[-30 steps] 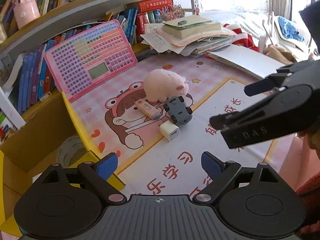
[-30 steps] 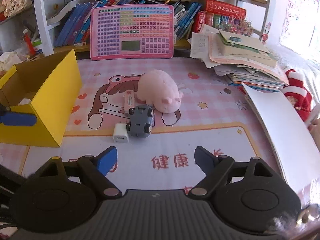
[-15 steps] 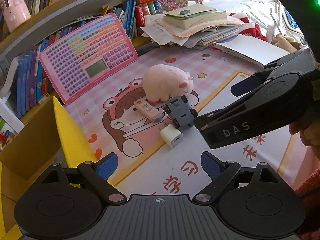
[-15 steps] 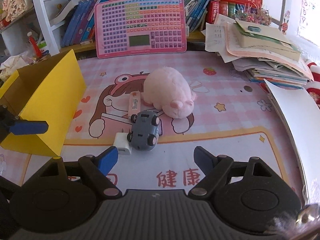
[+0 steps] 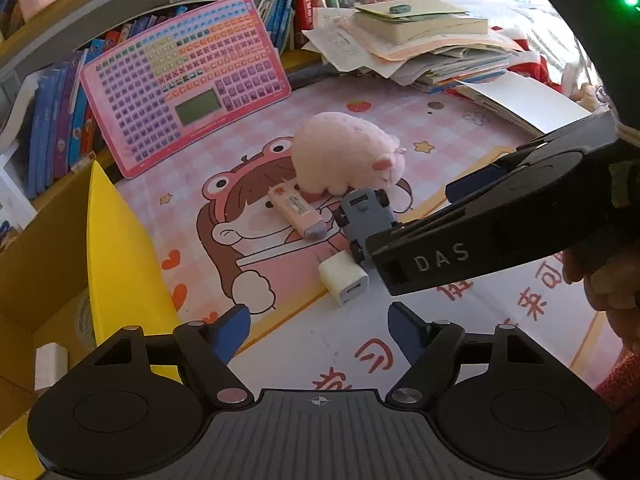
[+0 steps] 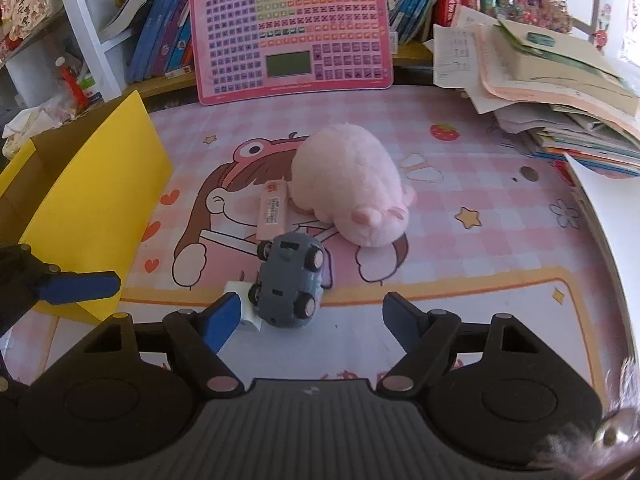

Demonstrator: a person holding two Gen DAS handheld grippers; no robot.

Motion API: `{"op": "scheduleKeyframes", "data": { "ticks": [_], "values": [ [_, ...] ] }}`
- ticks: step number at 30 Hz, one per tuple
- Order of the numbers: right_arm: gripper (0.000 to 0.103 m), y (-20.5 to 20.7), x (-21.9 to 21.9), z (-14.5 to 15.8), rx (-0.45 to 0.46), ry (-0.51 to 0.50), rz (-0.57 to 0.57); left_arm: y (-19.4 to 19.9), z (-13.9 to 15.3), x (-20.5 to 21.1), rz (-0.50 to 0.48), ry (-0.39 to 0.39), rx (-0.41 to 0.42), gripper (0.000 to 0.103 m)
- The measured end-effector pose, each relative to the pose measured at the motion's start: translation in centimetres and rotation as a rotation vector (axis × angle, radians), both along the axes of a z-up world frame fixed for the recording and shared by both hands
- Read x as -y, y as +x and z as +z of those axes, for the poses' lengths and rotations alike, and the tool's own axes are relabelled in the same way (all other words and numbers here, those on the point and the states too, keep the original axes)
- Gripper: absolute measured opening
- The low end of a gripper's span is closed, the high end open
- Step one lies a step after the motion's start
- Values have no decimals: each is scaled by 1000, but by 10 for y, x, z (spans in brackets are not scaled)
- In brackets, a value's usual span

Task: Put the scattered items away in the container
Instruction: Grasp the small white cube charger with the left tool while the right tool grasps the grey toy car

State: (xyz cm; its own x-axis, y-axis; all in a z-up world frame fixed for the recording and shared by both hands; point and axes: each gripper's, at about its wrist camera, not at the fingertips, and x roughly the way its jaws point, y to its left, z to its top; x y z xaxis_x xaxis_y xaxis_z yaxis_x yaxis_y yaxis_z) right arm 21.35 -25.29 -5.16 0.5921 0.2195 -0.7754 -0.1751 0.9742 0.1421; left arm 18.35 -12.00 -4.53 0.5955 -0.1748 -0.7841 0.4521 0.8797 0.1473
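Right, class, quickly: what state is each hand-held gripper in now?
Left hand-held gripper: jaws closing, nothing between them.
Right hand-held gripper: jaws closing, holding nothing; toy car just ahead.

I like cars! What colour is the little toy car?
The toy car is blue-grey with black wheels, seen best in the right wrist view.

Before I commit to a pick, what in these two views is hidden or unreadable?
- Yellow box interior: left wrist view, mostly cut off by the frame edge and the left tool.
- White charger: right wrist view, mostly behind the right tool finger and the grey toy car.
- Pink stick label: too small to read.
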Motion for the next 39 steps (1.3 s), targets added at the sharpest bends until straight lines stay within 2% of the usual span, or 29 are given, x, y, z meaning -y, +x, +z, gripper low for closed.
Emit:
{"op": "scheduleKeyframes", "data": {
  "ticks": [8, 12, 14, 17, 19, 22, 26, 31, 37, 39],
  "values": [
    [70, 24, -4, -10, -21, 13, 32, 13, -4, 2, 42, 22, -12, 77],
    [68, 32, -3, -15, -34, 16, 49, 22, -7, 5, 45, 8, -23, 69],
    [68, 35, -3, -16, -36, 17, 65, 27, -10, 8, 46, -2, -28, 68],
    [63, 40, 0, -18, -37, 19, 79, 35, -14, 12, 47, -16, -42, 68],
    [52, 41, 4, -19, -36, 26, 79, 39, -18, 16, 39, -14, -53, 68],
    [50, 39, 11, -17, -30, 21, 62, 42, -25, 22, 28, -14, -66, 67],
    [50, 36, 20, -17, -27, 18, 42, 49, -33, 26, 29, -21, -100, 58],
    [51, 33, 24, -20, -47, 21, 32, 58, -38, 26, 57, -44, -121, 56],
    [51, 34, 22, -23, -54, 14, 29, 64, -45, 24, 82, -75, -164, 43],
    [51, 34, 22, -23, -50, 10, 30, 63, -44, 25, 77, -74, -164, 32]
  ]
}}
